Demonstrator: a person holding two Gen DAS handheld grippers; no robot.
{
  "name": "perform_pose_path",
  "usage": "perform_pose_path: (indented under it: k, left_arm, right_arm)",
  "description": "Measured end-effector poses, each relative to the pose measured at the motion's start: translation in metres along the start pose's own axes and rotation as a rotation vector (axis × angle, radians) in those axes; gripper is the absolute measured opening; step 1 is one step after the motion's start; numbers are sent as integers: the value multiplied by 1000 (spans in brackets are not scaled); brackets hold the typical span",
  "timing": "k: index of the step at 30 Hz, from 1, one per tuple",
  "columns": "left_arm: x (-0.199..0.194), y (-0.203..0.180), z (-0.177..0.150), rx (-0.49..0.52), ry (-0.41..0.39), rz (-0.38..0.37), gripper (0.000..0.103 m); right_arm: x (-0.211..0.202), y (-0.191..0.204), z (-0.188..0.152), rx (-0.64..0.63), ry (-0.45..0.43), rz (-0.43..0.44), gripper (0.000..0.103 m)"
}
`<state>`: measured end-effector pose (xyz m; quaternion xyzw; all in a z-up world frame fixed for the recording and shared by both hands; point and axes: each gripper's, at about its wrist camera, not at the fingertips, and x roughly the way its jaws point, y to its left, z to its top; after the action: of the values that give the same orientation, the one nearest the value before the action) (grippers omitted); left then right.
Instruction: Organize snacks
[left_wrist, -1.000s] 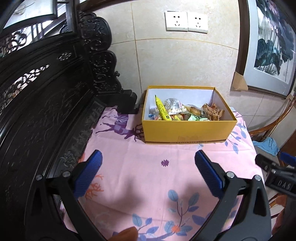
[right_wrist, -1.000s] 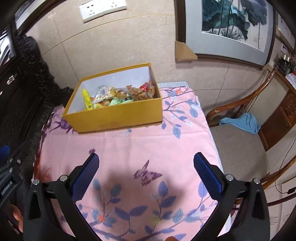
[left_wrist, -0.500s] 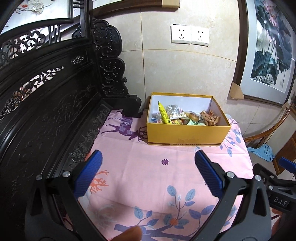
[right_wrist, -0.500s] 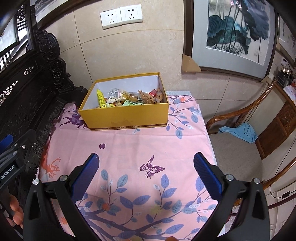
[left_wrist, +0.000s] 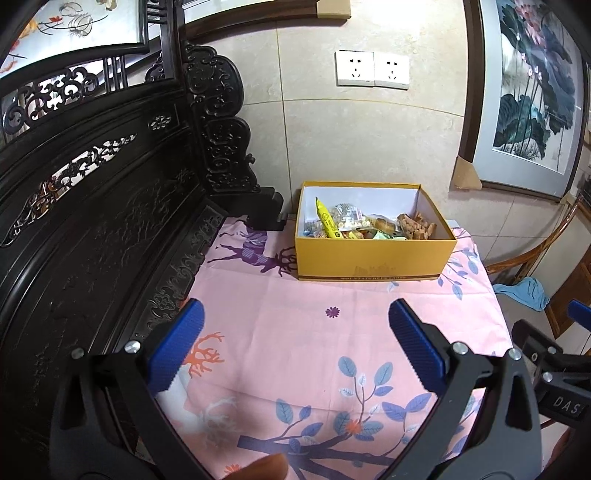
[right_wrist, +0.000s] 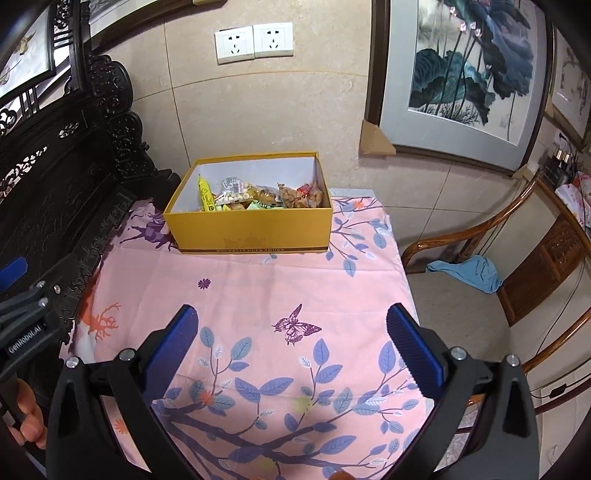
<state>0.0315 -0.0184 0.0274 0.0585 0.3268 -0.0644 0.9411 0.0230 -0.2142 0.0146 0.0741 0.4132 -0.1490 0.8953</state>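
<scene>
A yellow cardboard box (left_wrist: 373, 258) (right_wrist: 255, 232) stands at the far end of a table covered by a pink patterned cloth (left_wrist: 295, 332) (right_wrist: 258, 295). Inside lie several snacks (left_wrist: 354, 225) (right_wrist: 258, 195), among them a yellow tube-shaped packet (left_wrist: 325, 218) (right_wrist: 205, 194) leaning at the left. My left gripper (left_wrist: 295, 343) hangs open over the near part of the cloth, well short of the box, nothing between its fingers. My right gripper (right_wrist: 291, 343) is open too, empty, at about the same distance from the box.
A dark carved wooden bench back (left_wrist: 92, 206) (right_wrist: 55, 177) runs along the table's left side. To the right stands a wooden armchair (right_wrist: 480, 280) with a blue rag (right_wrist: 469, 271) on its seat. A tiled wall with sockets (left_wrist: 371, 70) and framed paintings (right_wrist: 469, 70) rises behind.
Both grippers have drawn back and risen away from the box, so it looks smaller and more of the cloth shows. Both stay open and empty.
</scene>
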Motion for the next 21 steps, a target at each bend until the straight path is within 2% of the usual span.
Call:
perform_pose_path:
  k: [21]
  left_arm:
    - [-10, 17, -5, -13, -8, 24, 101]
  right_arm:
    - [-16, 3, 1, 7, -31, -7, 102]
